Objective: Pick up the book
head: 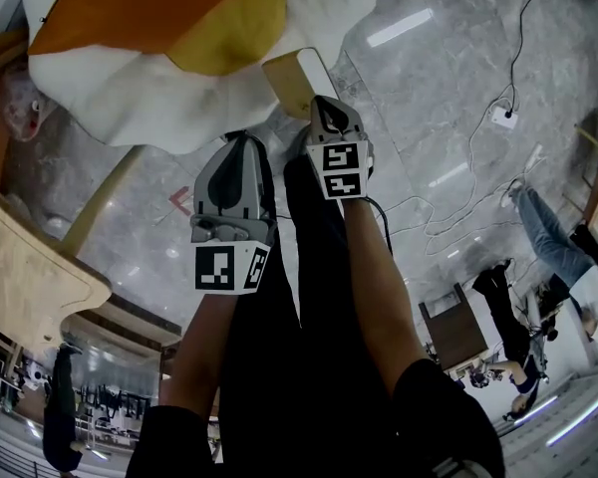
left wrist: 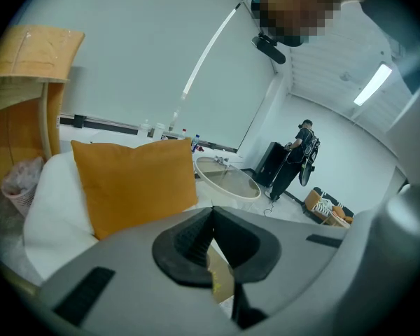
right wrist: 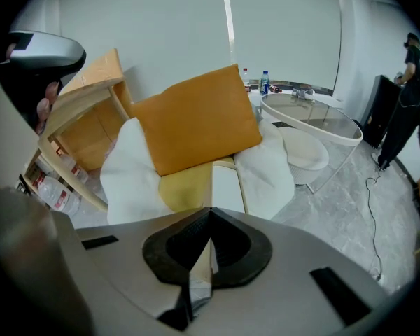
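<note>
Book (right wrist: 227, 187): pale cover, lying flat on the yellow cushion (right wrist: 185, 189) of a white-padded seat (right wrist: 126, 173), just ahead of and partly under the tips of the right jaws; not lifted.

Orange cushion (right wrist: 196, 121): propped beyond the jaws, behind the book.

Right gripper (right wrist: 210, 212): jaws drawn together at the tips, nothing clamped. A cream sliver in the gap behind the tips reads as the book below, seen through.

Left gripper (left wrist: 211, 212): jaws likewise closed tip to tip and empty, set back from and to the left of the right jaws.

Progress: right jaws stand at the book, grasp not begun.

Outstanding: part the jaws, take the book's near edge, close on it, raise it off the cushion.
</note>
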Tool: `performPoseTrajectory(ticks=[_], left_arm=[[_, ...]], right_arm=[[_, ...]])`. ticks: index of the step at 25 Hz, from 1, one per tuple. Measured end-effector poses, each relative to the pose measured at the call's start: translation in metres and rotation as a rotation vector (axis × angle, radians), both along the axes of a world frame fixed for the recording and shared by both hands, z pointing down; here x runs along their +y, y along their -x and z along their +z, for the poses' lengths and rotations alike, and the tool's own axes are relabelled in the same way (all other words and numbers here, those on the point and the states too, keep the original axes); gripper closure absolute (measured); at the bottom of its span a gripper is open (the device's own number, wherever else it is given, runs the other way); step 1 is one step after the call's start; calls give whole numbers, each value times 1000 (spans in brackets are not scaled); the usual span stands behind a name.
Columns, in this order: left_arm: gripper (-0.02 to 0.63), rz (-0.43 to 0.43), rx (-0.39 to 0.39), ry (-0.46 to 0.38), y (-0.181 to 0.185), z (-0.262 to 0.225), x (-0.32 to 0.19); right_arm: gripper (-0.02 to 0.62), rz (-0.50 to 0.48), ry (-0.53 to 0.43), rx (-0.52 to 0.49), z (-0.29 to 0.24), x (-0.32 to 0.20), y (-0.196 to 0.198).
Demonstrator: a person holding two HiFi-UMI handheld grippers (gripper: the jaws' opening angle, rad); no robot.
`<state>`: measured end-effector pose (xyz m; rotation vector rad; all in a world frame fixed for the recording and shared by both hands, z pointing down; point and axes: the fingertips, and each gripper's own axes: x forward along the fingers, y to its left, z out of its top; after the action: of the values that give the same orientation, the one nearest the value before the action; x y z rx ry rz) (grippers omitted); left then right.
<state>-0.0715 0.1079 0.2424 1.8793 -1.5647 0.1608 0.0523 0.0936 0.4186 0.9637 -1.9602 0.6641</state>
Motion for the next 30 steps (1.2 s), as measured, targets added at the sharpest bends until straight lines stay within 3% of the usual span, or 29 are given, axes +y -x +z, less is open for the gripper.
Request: performPoseTrajectory(ticks=[13, 30], left_arm=[[598, 16, -7, -17, -7, -64, 32], [598, 86, -16, -129, -23, -184, 57]], right_arm=[[589, 3, 6, -17, -92, 37, -10], [589, -46, -59, -17, -240, 60, -28]])
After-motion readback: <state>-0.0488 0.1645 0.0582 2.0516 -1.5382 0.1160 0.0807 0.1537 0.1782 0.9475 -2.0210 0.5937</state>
